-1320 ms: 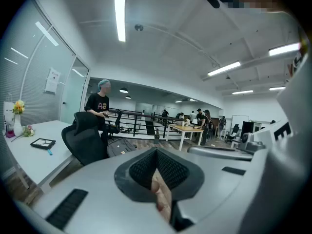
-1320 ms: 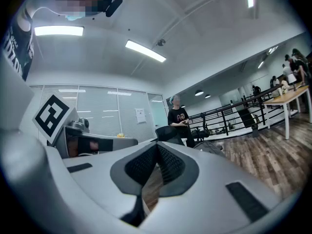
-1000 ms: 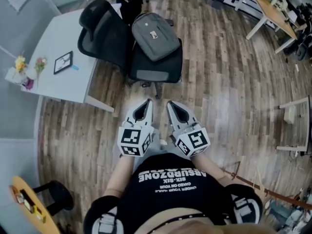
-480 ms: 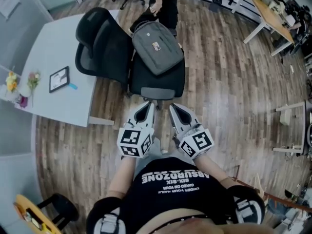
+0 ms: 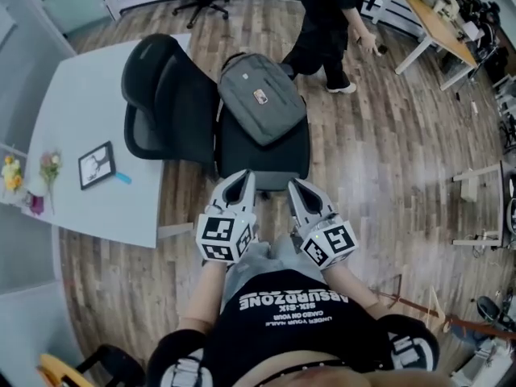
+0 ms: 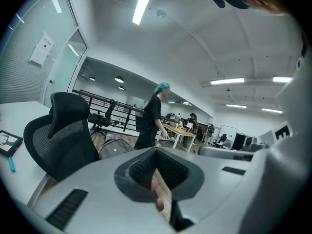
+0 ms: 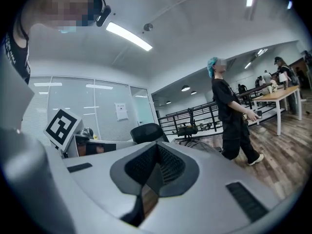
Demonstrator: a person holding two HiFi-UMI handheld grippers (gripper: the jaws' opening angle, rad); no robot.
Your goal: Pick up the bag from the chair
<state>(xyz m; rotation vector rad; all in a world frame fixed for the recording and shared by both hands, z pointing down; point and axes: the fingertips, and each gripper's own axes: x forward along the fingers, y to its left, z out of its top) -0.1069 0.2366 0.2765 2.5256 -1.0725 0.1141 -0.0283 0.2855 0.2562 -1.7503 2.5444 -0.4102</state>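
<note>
Hovering closed (empty): left hand-held gripper (image 5: 243,178); right hand-held gripper (image 5: 297,186); bag (image 5: 262,101) untouched.

Grey bag (image 5: 262,107) leaning tilted on black chair (image 5: 266,147) seat.

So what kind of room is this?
Probably an open-plan office: a black office chair holding a grey backpack, a white desk nearby, and a wooden worktable further off.

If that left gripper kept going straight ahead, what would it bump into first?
Probably the black office chair's seat, just beyond the left gripper; the grey backpack lies further on.
</note>
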